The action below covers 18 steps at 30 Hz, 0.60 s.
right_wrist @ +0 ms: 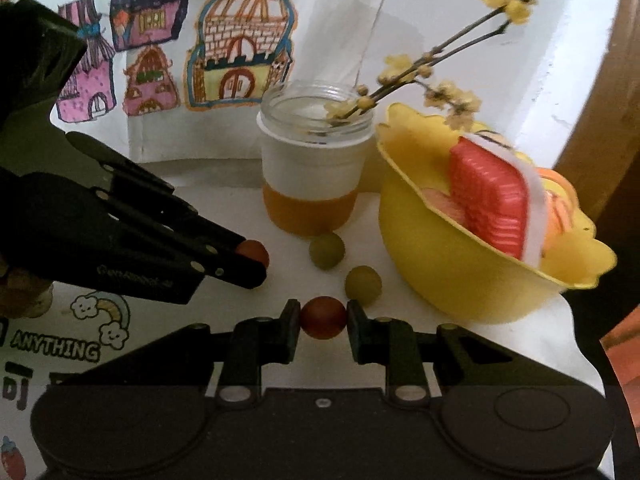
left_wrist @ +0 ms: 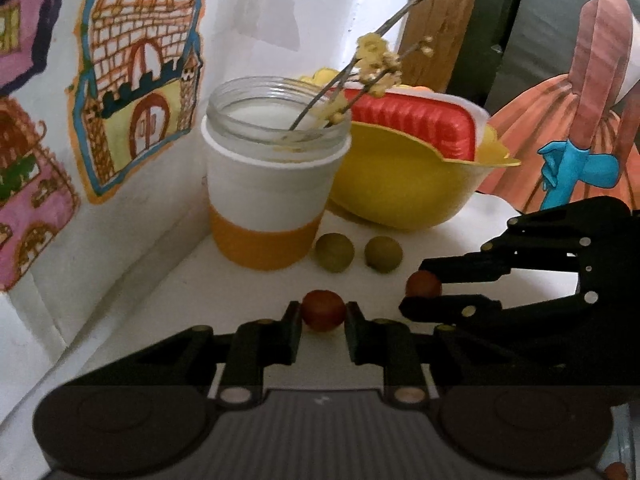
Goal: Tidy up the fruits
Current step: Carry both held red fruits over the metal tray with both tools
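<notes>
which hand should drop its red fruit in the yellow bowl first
Probably the right. Both grippers are shut on a small red fruit, but the right gripper sits closer to the yellow bowl, with only a green fruit between. The left gripper is farther over, in front of the jar.

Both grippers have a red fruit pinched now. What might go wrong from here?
1. Each small round red fruit sits only at the fingertips of its gripper, left gripper and right gripper; either may slip out and roll.
2. The dried yellow flower stems lean over the yellow plastic bowl; a hand could snag them.
</notes>
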Each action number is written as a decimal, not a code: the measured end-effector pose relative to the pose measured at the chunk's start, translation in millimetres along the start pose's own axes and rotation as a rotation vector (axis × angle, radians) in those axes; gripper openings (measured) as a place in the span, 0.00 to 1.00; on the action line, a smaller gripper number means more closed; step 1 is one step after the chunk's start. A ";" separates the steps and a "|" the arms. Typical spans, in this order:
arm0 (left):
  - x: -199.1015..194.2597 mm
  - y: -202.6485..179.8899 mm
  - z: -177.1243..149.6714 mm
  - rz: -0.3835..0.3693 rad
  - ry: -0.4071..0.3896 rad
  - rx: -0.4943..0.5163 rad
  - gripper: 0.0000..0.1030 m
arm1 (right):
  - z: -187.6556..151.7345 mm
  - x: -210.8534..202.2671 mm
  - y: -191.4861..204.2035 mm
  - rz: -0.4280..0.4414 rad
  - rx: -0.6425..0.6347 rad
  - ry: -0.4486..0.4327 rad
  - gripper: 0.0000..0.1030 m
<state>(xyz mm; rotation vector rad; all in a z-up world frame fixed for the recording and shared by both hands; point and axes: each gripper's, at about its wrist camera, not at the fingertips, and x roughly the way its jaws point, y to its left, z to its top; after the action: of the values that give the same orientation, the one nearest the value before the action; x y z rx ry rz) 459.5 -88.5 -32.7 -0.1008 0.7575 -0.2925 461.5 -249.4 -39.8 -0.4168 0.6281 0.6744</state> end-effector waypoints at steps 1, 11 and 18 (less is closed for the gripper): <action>-2.4 -2.0 -0.6 -0.005 -0.001 0.000 0.24 | -1.5 -4.6 -0.1 -0.004 0.002 -0.003 0.26; -18.7 -32.1 0.2 -0.056 -0.017 0.019 0.24 | -26.3 -45.6 -13.3 -0.058 0.055 -0.012 0.26; -25.2 -59.5 -1.6 -0.089 -0.024 0.042 0.24 | -45.0 -72.1 -12.4 -0.123 0.109 0.003 0.26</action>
<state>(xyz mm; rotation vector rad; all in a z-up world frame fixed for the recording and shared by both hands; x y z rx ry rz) 427.7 -137.8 -5.5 -0.0985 0.7233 -0.3909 408.1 -314.8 -24.0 -0.3519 0.6336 0.5204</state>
